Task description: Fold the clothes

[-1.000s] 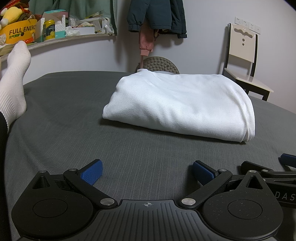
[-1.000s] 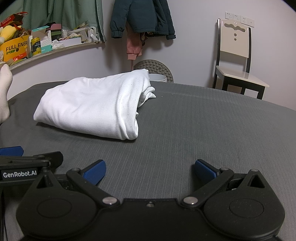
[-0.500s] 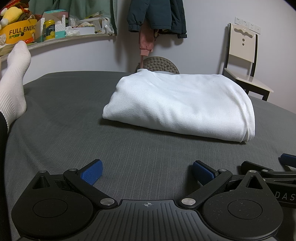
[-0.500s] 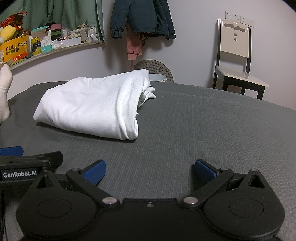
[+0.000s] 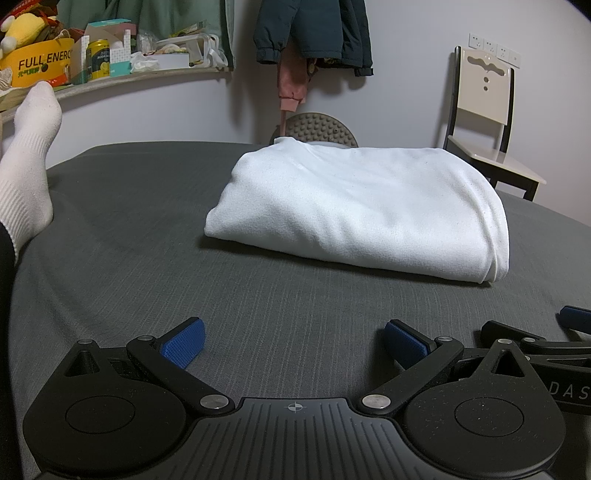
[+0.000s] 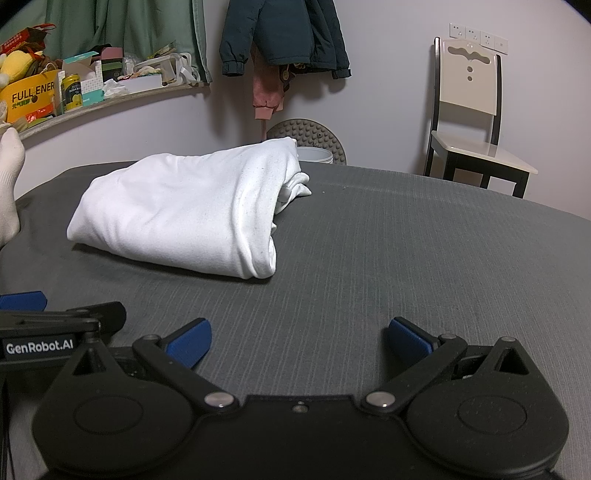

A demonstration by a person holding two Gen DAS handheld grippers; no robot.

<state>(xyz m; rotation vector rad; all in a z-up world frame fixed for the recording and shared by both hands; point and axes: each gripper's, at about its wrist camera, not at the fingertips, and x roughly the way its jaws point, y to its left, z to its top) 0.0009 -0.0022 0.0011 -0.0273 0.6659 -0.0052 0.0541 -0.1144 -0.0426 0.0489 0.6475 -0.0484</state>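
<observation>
We are looking out from the left wrist first, and at nine o'clock a white-socked foot [image 5: 27, 162] is resting on the grey bedcover [image 5: 129, 221]. Up at eleven o'clock a cluttered shelf [image 5: 147, 75] is carrying a yellow box [image 5: 33, 66] and a can [image 5: 98, 59]. Down at six o'clock the left gripper [image 5: 293, 341] is sitting low over the cover, its blue pads [image 5: 183, 347] spread wide apart and gripping nothing. Ahead of it, between twelve and two o'clock, the folded white garment [image 5: 354, 206] is lying flat on the bedcover, well apart from both tools, its rounded fold edge facing four o'clock. A dark jacket [image 5: 314, 33] is hanging on the wall at twelve, and a chair [image 5: 484, 92] is standing at two o'clock.

Moving to the right wrist view, the same garment [image 6: 184, 214] is lying at ten o'clock, its loose layers bunching at the far end. We are seeing the right gripper [image 6: 299, 339] at six o'clock, jaws likewise splayed wide and empty, hovering just over bare cover. The left tool's body is showing at eight o'clock, just beside it.
</observation>
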